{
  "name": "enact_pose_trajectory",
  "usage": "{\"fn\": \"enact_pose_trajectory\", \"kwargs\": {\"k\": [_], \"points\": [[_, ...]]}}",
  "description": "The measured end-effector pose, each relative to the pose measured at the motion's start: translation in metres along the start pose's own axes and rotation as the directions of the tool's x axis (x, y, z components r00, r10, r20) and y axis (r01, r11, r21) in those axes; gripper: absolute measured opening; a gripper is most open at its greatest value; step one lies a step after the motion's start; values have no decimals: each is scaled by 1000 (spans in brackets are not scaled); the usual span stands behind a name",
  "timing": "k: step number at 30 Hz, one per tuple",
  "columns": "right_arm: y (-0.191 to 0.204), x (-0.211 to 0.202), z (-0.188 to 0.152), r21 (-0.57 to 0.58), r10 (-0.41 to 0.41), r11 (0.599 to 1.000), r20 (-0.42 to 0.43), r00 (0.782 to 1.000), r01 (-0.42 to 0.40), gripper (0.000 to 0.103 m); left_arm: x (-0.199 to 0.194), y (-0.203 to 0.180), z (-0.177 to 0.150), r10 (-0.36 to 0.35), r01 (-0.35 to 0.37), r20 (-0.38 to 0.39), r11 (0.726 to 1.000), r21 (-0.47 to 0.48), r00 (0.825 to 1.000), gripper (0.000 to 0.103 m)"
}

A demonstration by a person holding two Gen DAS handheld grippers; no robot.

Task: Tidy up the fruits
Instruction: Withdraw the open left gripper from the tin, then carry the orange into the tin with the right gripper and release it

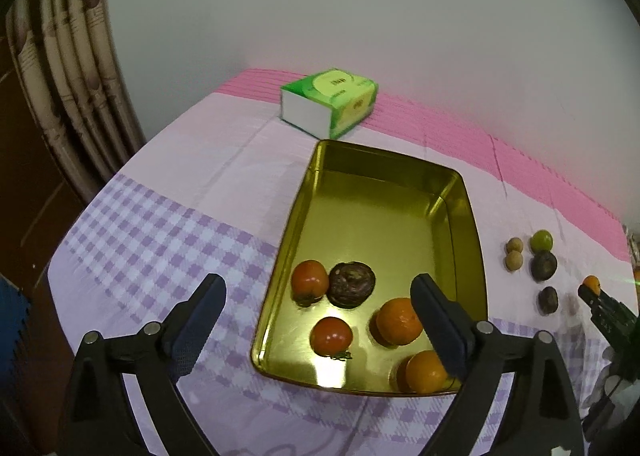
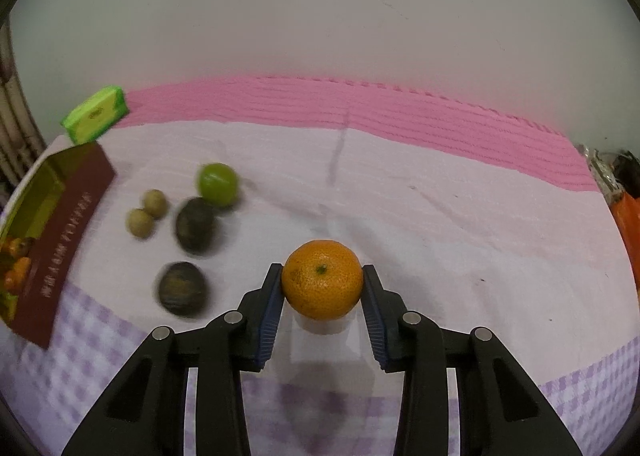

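Right gripper fingers clamp tangerine above bench; left gripper fingers spread wide, empty, over gold tray.

Right gripper clamps an orange between both pads, lifted just above the cloth. Left of it: two dark fruits, a green fruit, two small tan fruits. Tray at left edge, green box behind it.
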State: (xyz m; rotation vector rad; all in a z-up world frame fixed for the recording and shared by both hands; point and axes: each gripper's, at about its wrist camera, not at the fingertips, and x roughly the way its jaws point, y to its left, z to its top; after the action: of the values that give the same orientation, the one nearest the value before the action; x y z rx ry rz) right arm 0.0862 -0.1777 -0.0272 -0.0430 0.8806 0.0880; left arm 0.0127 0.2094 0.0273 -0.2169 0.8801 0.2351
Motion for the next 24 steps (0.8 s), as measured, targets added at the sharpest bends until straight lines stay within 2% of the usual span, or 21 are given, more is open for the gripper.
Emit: {"fn": "enact_pose_trajectory", "kwargs": {"k": [5,10,17,24], "points": [[37,-17,9,-49,86,995,19,996,-85,39,-7,12,3,35,-34,24,998,-45,999,95],[80,-33,16,-110,185,977,15,983,-182,39,-10,19,3,63,-61,24,996,-68,998,95],[146,-47,20,-210,309,930,-5,951,-303,39,-14,25,1,69,-67,18,994,-87,997,95],[204,-45,13,-309,368,878,-57,928,-367,39,-17,37,-4,83,-83,-1,989,-120,997,95]]}}
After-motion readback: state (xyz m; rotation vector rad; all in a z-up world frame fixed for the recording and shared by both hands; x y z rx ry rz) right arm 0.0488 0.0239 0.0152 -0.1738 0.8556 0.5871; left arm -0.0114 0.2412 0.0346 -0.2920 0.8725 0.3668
